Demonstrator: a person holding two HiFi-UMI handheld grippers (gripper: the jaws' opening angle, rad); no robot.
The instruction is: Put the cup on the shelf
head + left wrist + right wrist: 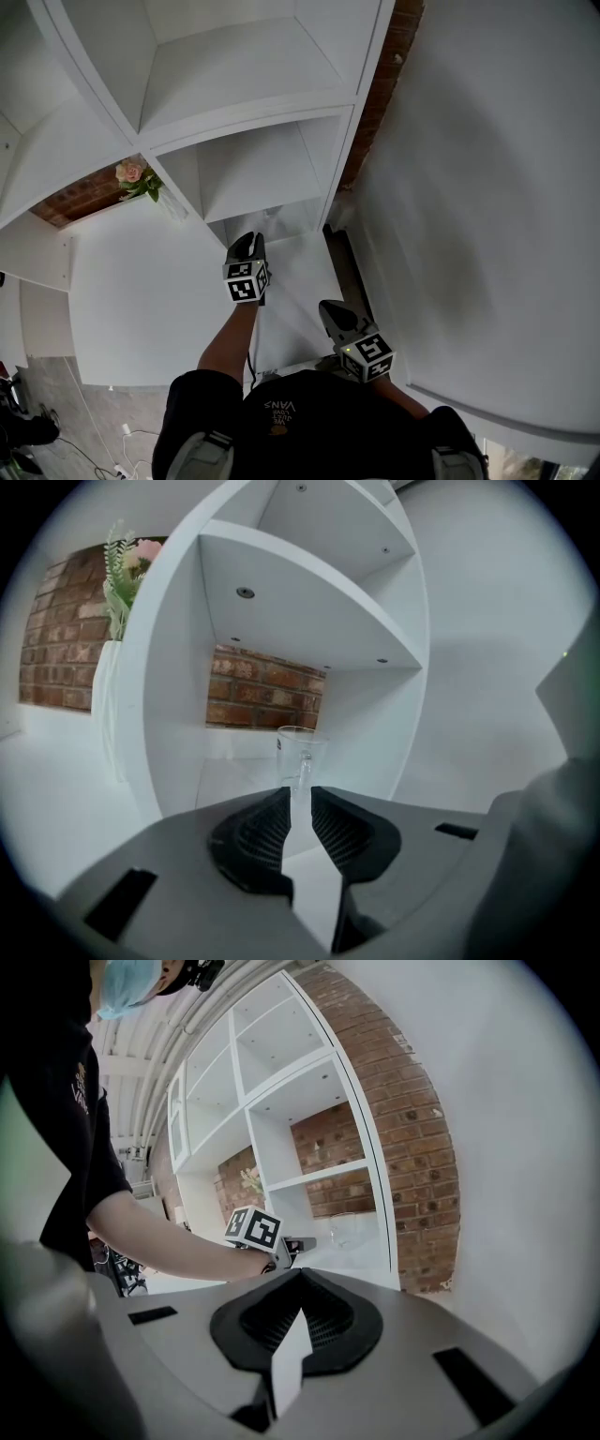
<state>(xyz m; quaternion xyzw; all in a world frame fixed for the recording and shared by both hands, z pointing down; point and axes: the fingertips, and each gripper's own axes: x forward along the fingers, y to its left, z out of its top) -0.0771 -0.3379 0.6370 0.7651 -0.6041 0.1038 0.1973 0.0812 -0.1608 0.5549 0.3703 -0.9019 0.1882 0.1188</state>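
The cup (pixel 300 749) stands upright on the floor of the lower open compartment of the shelf (pixel 164 714), set back from the shelf's front edge, with brick showing behind it. It looks to me as if it is already in its place. My left gripper (pixel 298 795) is just in front of that compartment. Its jaws are parted by only a narrow slot and hold nothing, and the cup lies beyond their tips, not between them. My right gripper (pixel 300 1280) hangs farther out from the shelf than the left. Its pads are pressed together at the tips, with nothing caught in them. The cup is clear glass with a handle, and the handle is turned toward my left jaws. I judge it light and stiff, but also slick and easily cracked if knocked against the shelf's boards. If I had to take it again, I would use the handle, which suits the slot I have now. The round body would need the jaws much wider and might slip. I would close gently and keep it upright.
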